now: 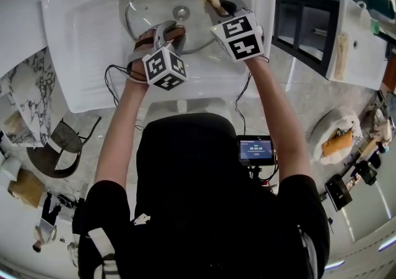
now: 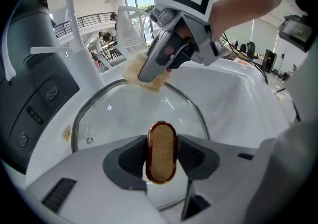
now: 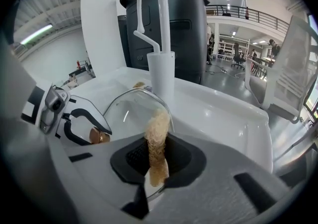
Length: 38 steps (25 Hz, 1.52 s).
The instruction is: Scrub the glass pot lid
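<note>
- Head view: a white sink holds the glass pot lid, which stands tilted in the sink's bowl. The left tool reaches in over the sink's near edge. The right tool reaches into the right part of the bowl, and a tan scrubber at its tip lies against the lid's rim.
- Left gripper view: the left tool's jaws stand partway apart, with both pads pressed on the lid's wooden, copper-edged knob. The glass spreads out beyond the knob. Towards the back of the sink, the right tool pins the scrubber onto the lid's far edge, near the white faucet.
- Right gripper view: the right tool's jaws are clamped on the scrubber, which is squeezed thin and stands up between them. Its upper end meets the lid's metal rim. At the sink's left, the left tool grips the knob. The faucet rises at the sink's back edge, behind the lid.
</note>
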Motion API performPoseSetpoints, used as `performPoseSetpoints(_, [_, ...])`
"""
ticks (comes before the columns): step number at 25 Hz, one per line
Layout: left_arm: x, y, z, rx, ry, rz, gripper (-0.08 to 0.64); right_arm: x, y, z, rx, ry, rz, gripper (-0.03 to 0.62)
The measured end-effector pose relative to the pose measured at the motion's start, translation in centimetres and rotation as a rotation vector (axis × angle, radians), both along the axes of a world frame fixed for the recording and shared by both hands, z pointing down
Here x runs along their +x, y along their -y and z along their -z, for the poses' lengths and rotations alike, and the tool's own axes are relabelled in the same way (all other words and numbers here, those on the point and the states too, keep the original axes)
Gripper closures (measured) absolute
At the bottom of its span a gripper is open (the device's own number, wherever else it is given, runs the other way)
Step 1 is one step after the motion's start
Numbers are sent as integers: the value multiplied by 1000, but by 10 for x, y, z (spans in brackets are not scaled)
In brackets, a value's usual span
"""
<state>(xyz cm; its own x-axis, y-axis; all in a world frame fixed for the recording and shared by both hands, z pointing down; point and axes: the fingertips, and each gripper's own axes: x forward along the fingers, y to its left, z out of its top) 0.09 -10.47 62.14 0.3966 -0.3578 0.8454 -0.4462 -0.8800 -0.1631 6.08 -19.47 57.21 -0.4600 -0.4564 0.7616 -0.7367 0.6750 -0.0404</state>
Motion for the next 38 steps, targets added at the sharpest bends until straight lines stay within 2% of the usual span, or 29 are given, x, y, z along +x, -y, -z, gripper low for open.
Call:
performPoseSetpoints(14, [1, -1, 1, 0, -5, 0, 387, -3, 1, -7, -9, -21, 16, 572])
performPoseSetpoints(24, [1, -1, 1, 3, -6, 0, 388, -31, 4, -1, 4, -6, 74, 572])
performPoseSetpoints(38, [-1, -1, 2, 5, -6, 5, 387, -50, 2, 1, 19, -7, 95, 572])
